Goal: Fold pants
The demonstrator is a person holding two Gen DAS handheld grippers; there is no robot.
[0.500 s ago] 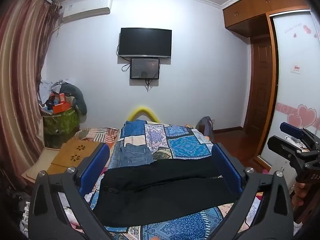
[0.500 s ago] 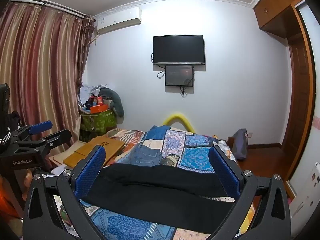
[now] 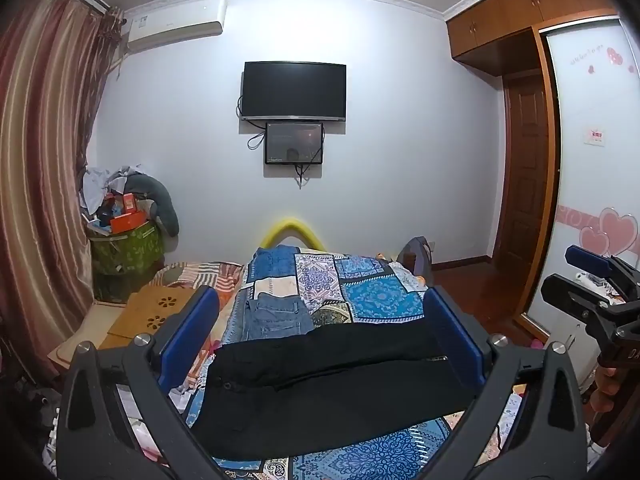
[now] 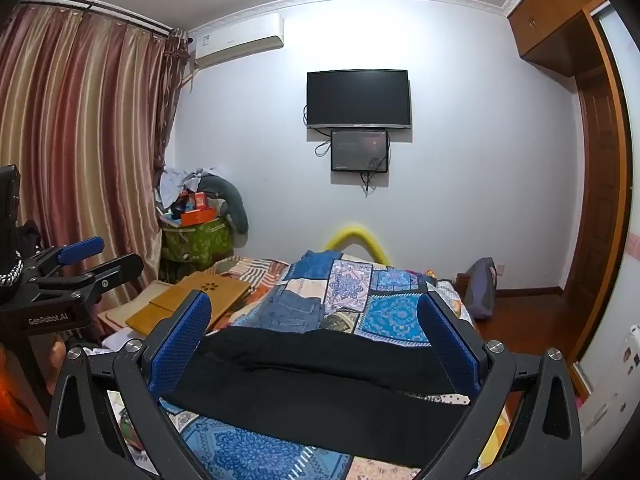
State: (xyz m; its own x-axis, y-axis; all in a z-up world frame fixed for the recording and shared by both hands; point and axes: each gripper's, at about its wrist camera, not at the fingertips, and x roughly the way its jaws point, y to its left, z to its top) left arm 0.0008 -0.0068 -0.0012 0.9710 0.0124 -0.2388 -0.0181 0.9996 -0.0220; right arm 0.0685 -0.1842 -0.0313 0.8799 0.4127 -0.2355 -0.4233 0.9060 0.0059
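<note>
Black pants (image 3: 328, 384) lie spread across the near end of the bed, waistband to the left, legs running right; the right wrist view shows the black pants (image 4: 320, 384) too. My left gripper (image 3: 320, 332) hangs above them, wide open, nothing between its blue pads. My right gripper (image 4: 316, 332) is also wide open and empty, held above the pants. Each gripper shows in the other's view: the right gripper (image 3: 592, 280) at the right edge, the left gripper (image 4: 84, 260) at the left edge.
Folded blue jeans (image 3: 276, 316) lie beyond the pants on the patchwork bedspread (image 3: 380, 296). A wooden lap desk (image 3: 156, 312) sits at the bed's left. A cluttered green bin (image 3: 124, 248) stands by the curtain (image 3: 36, 200). Wardrobe (image 3: 592, 160) and door lie right.
</note>
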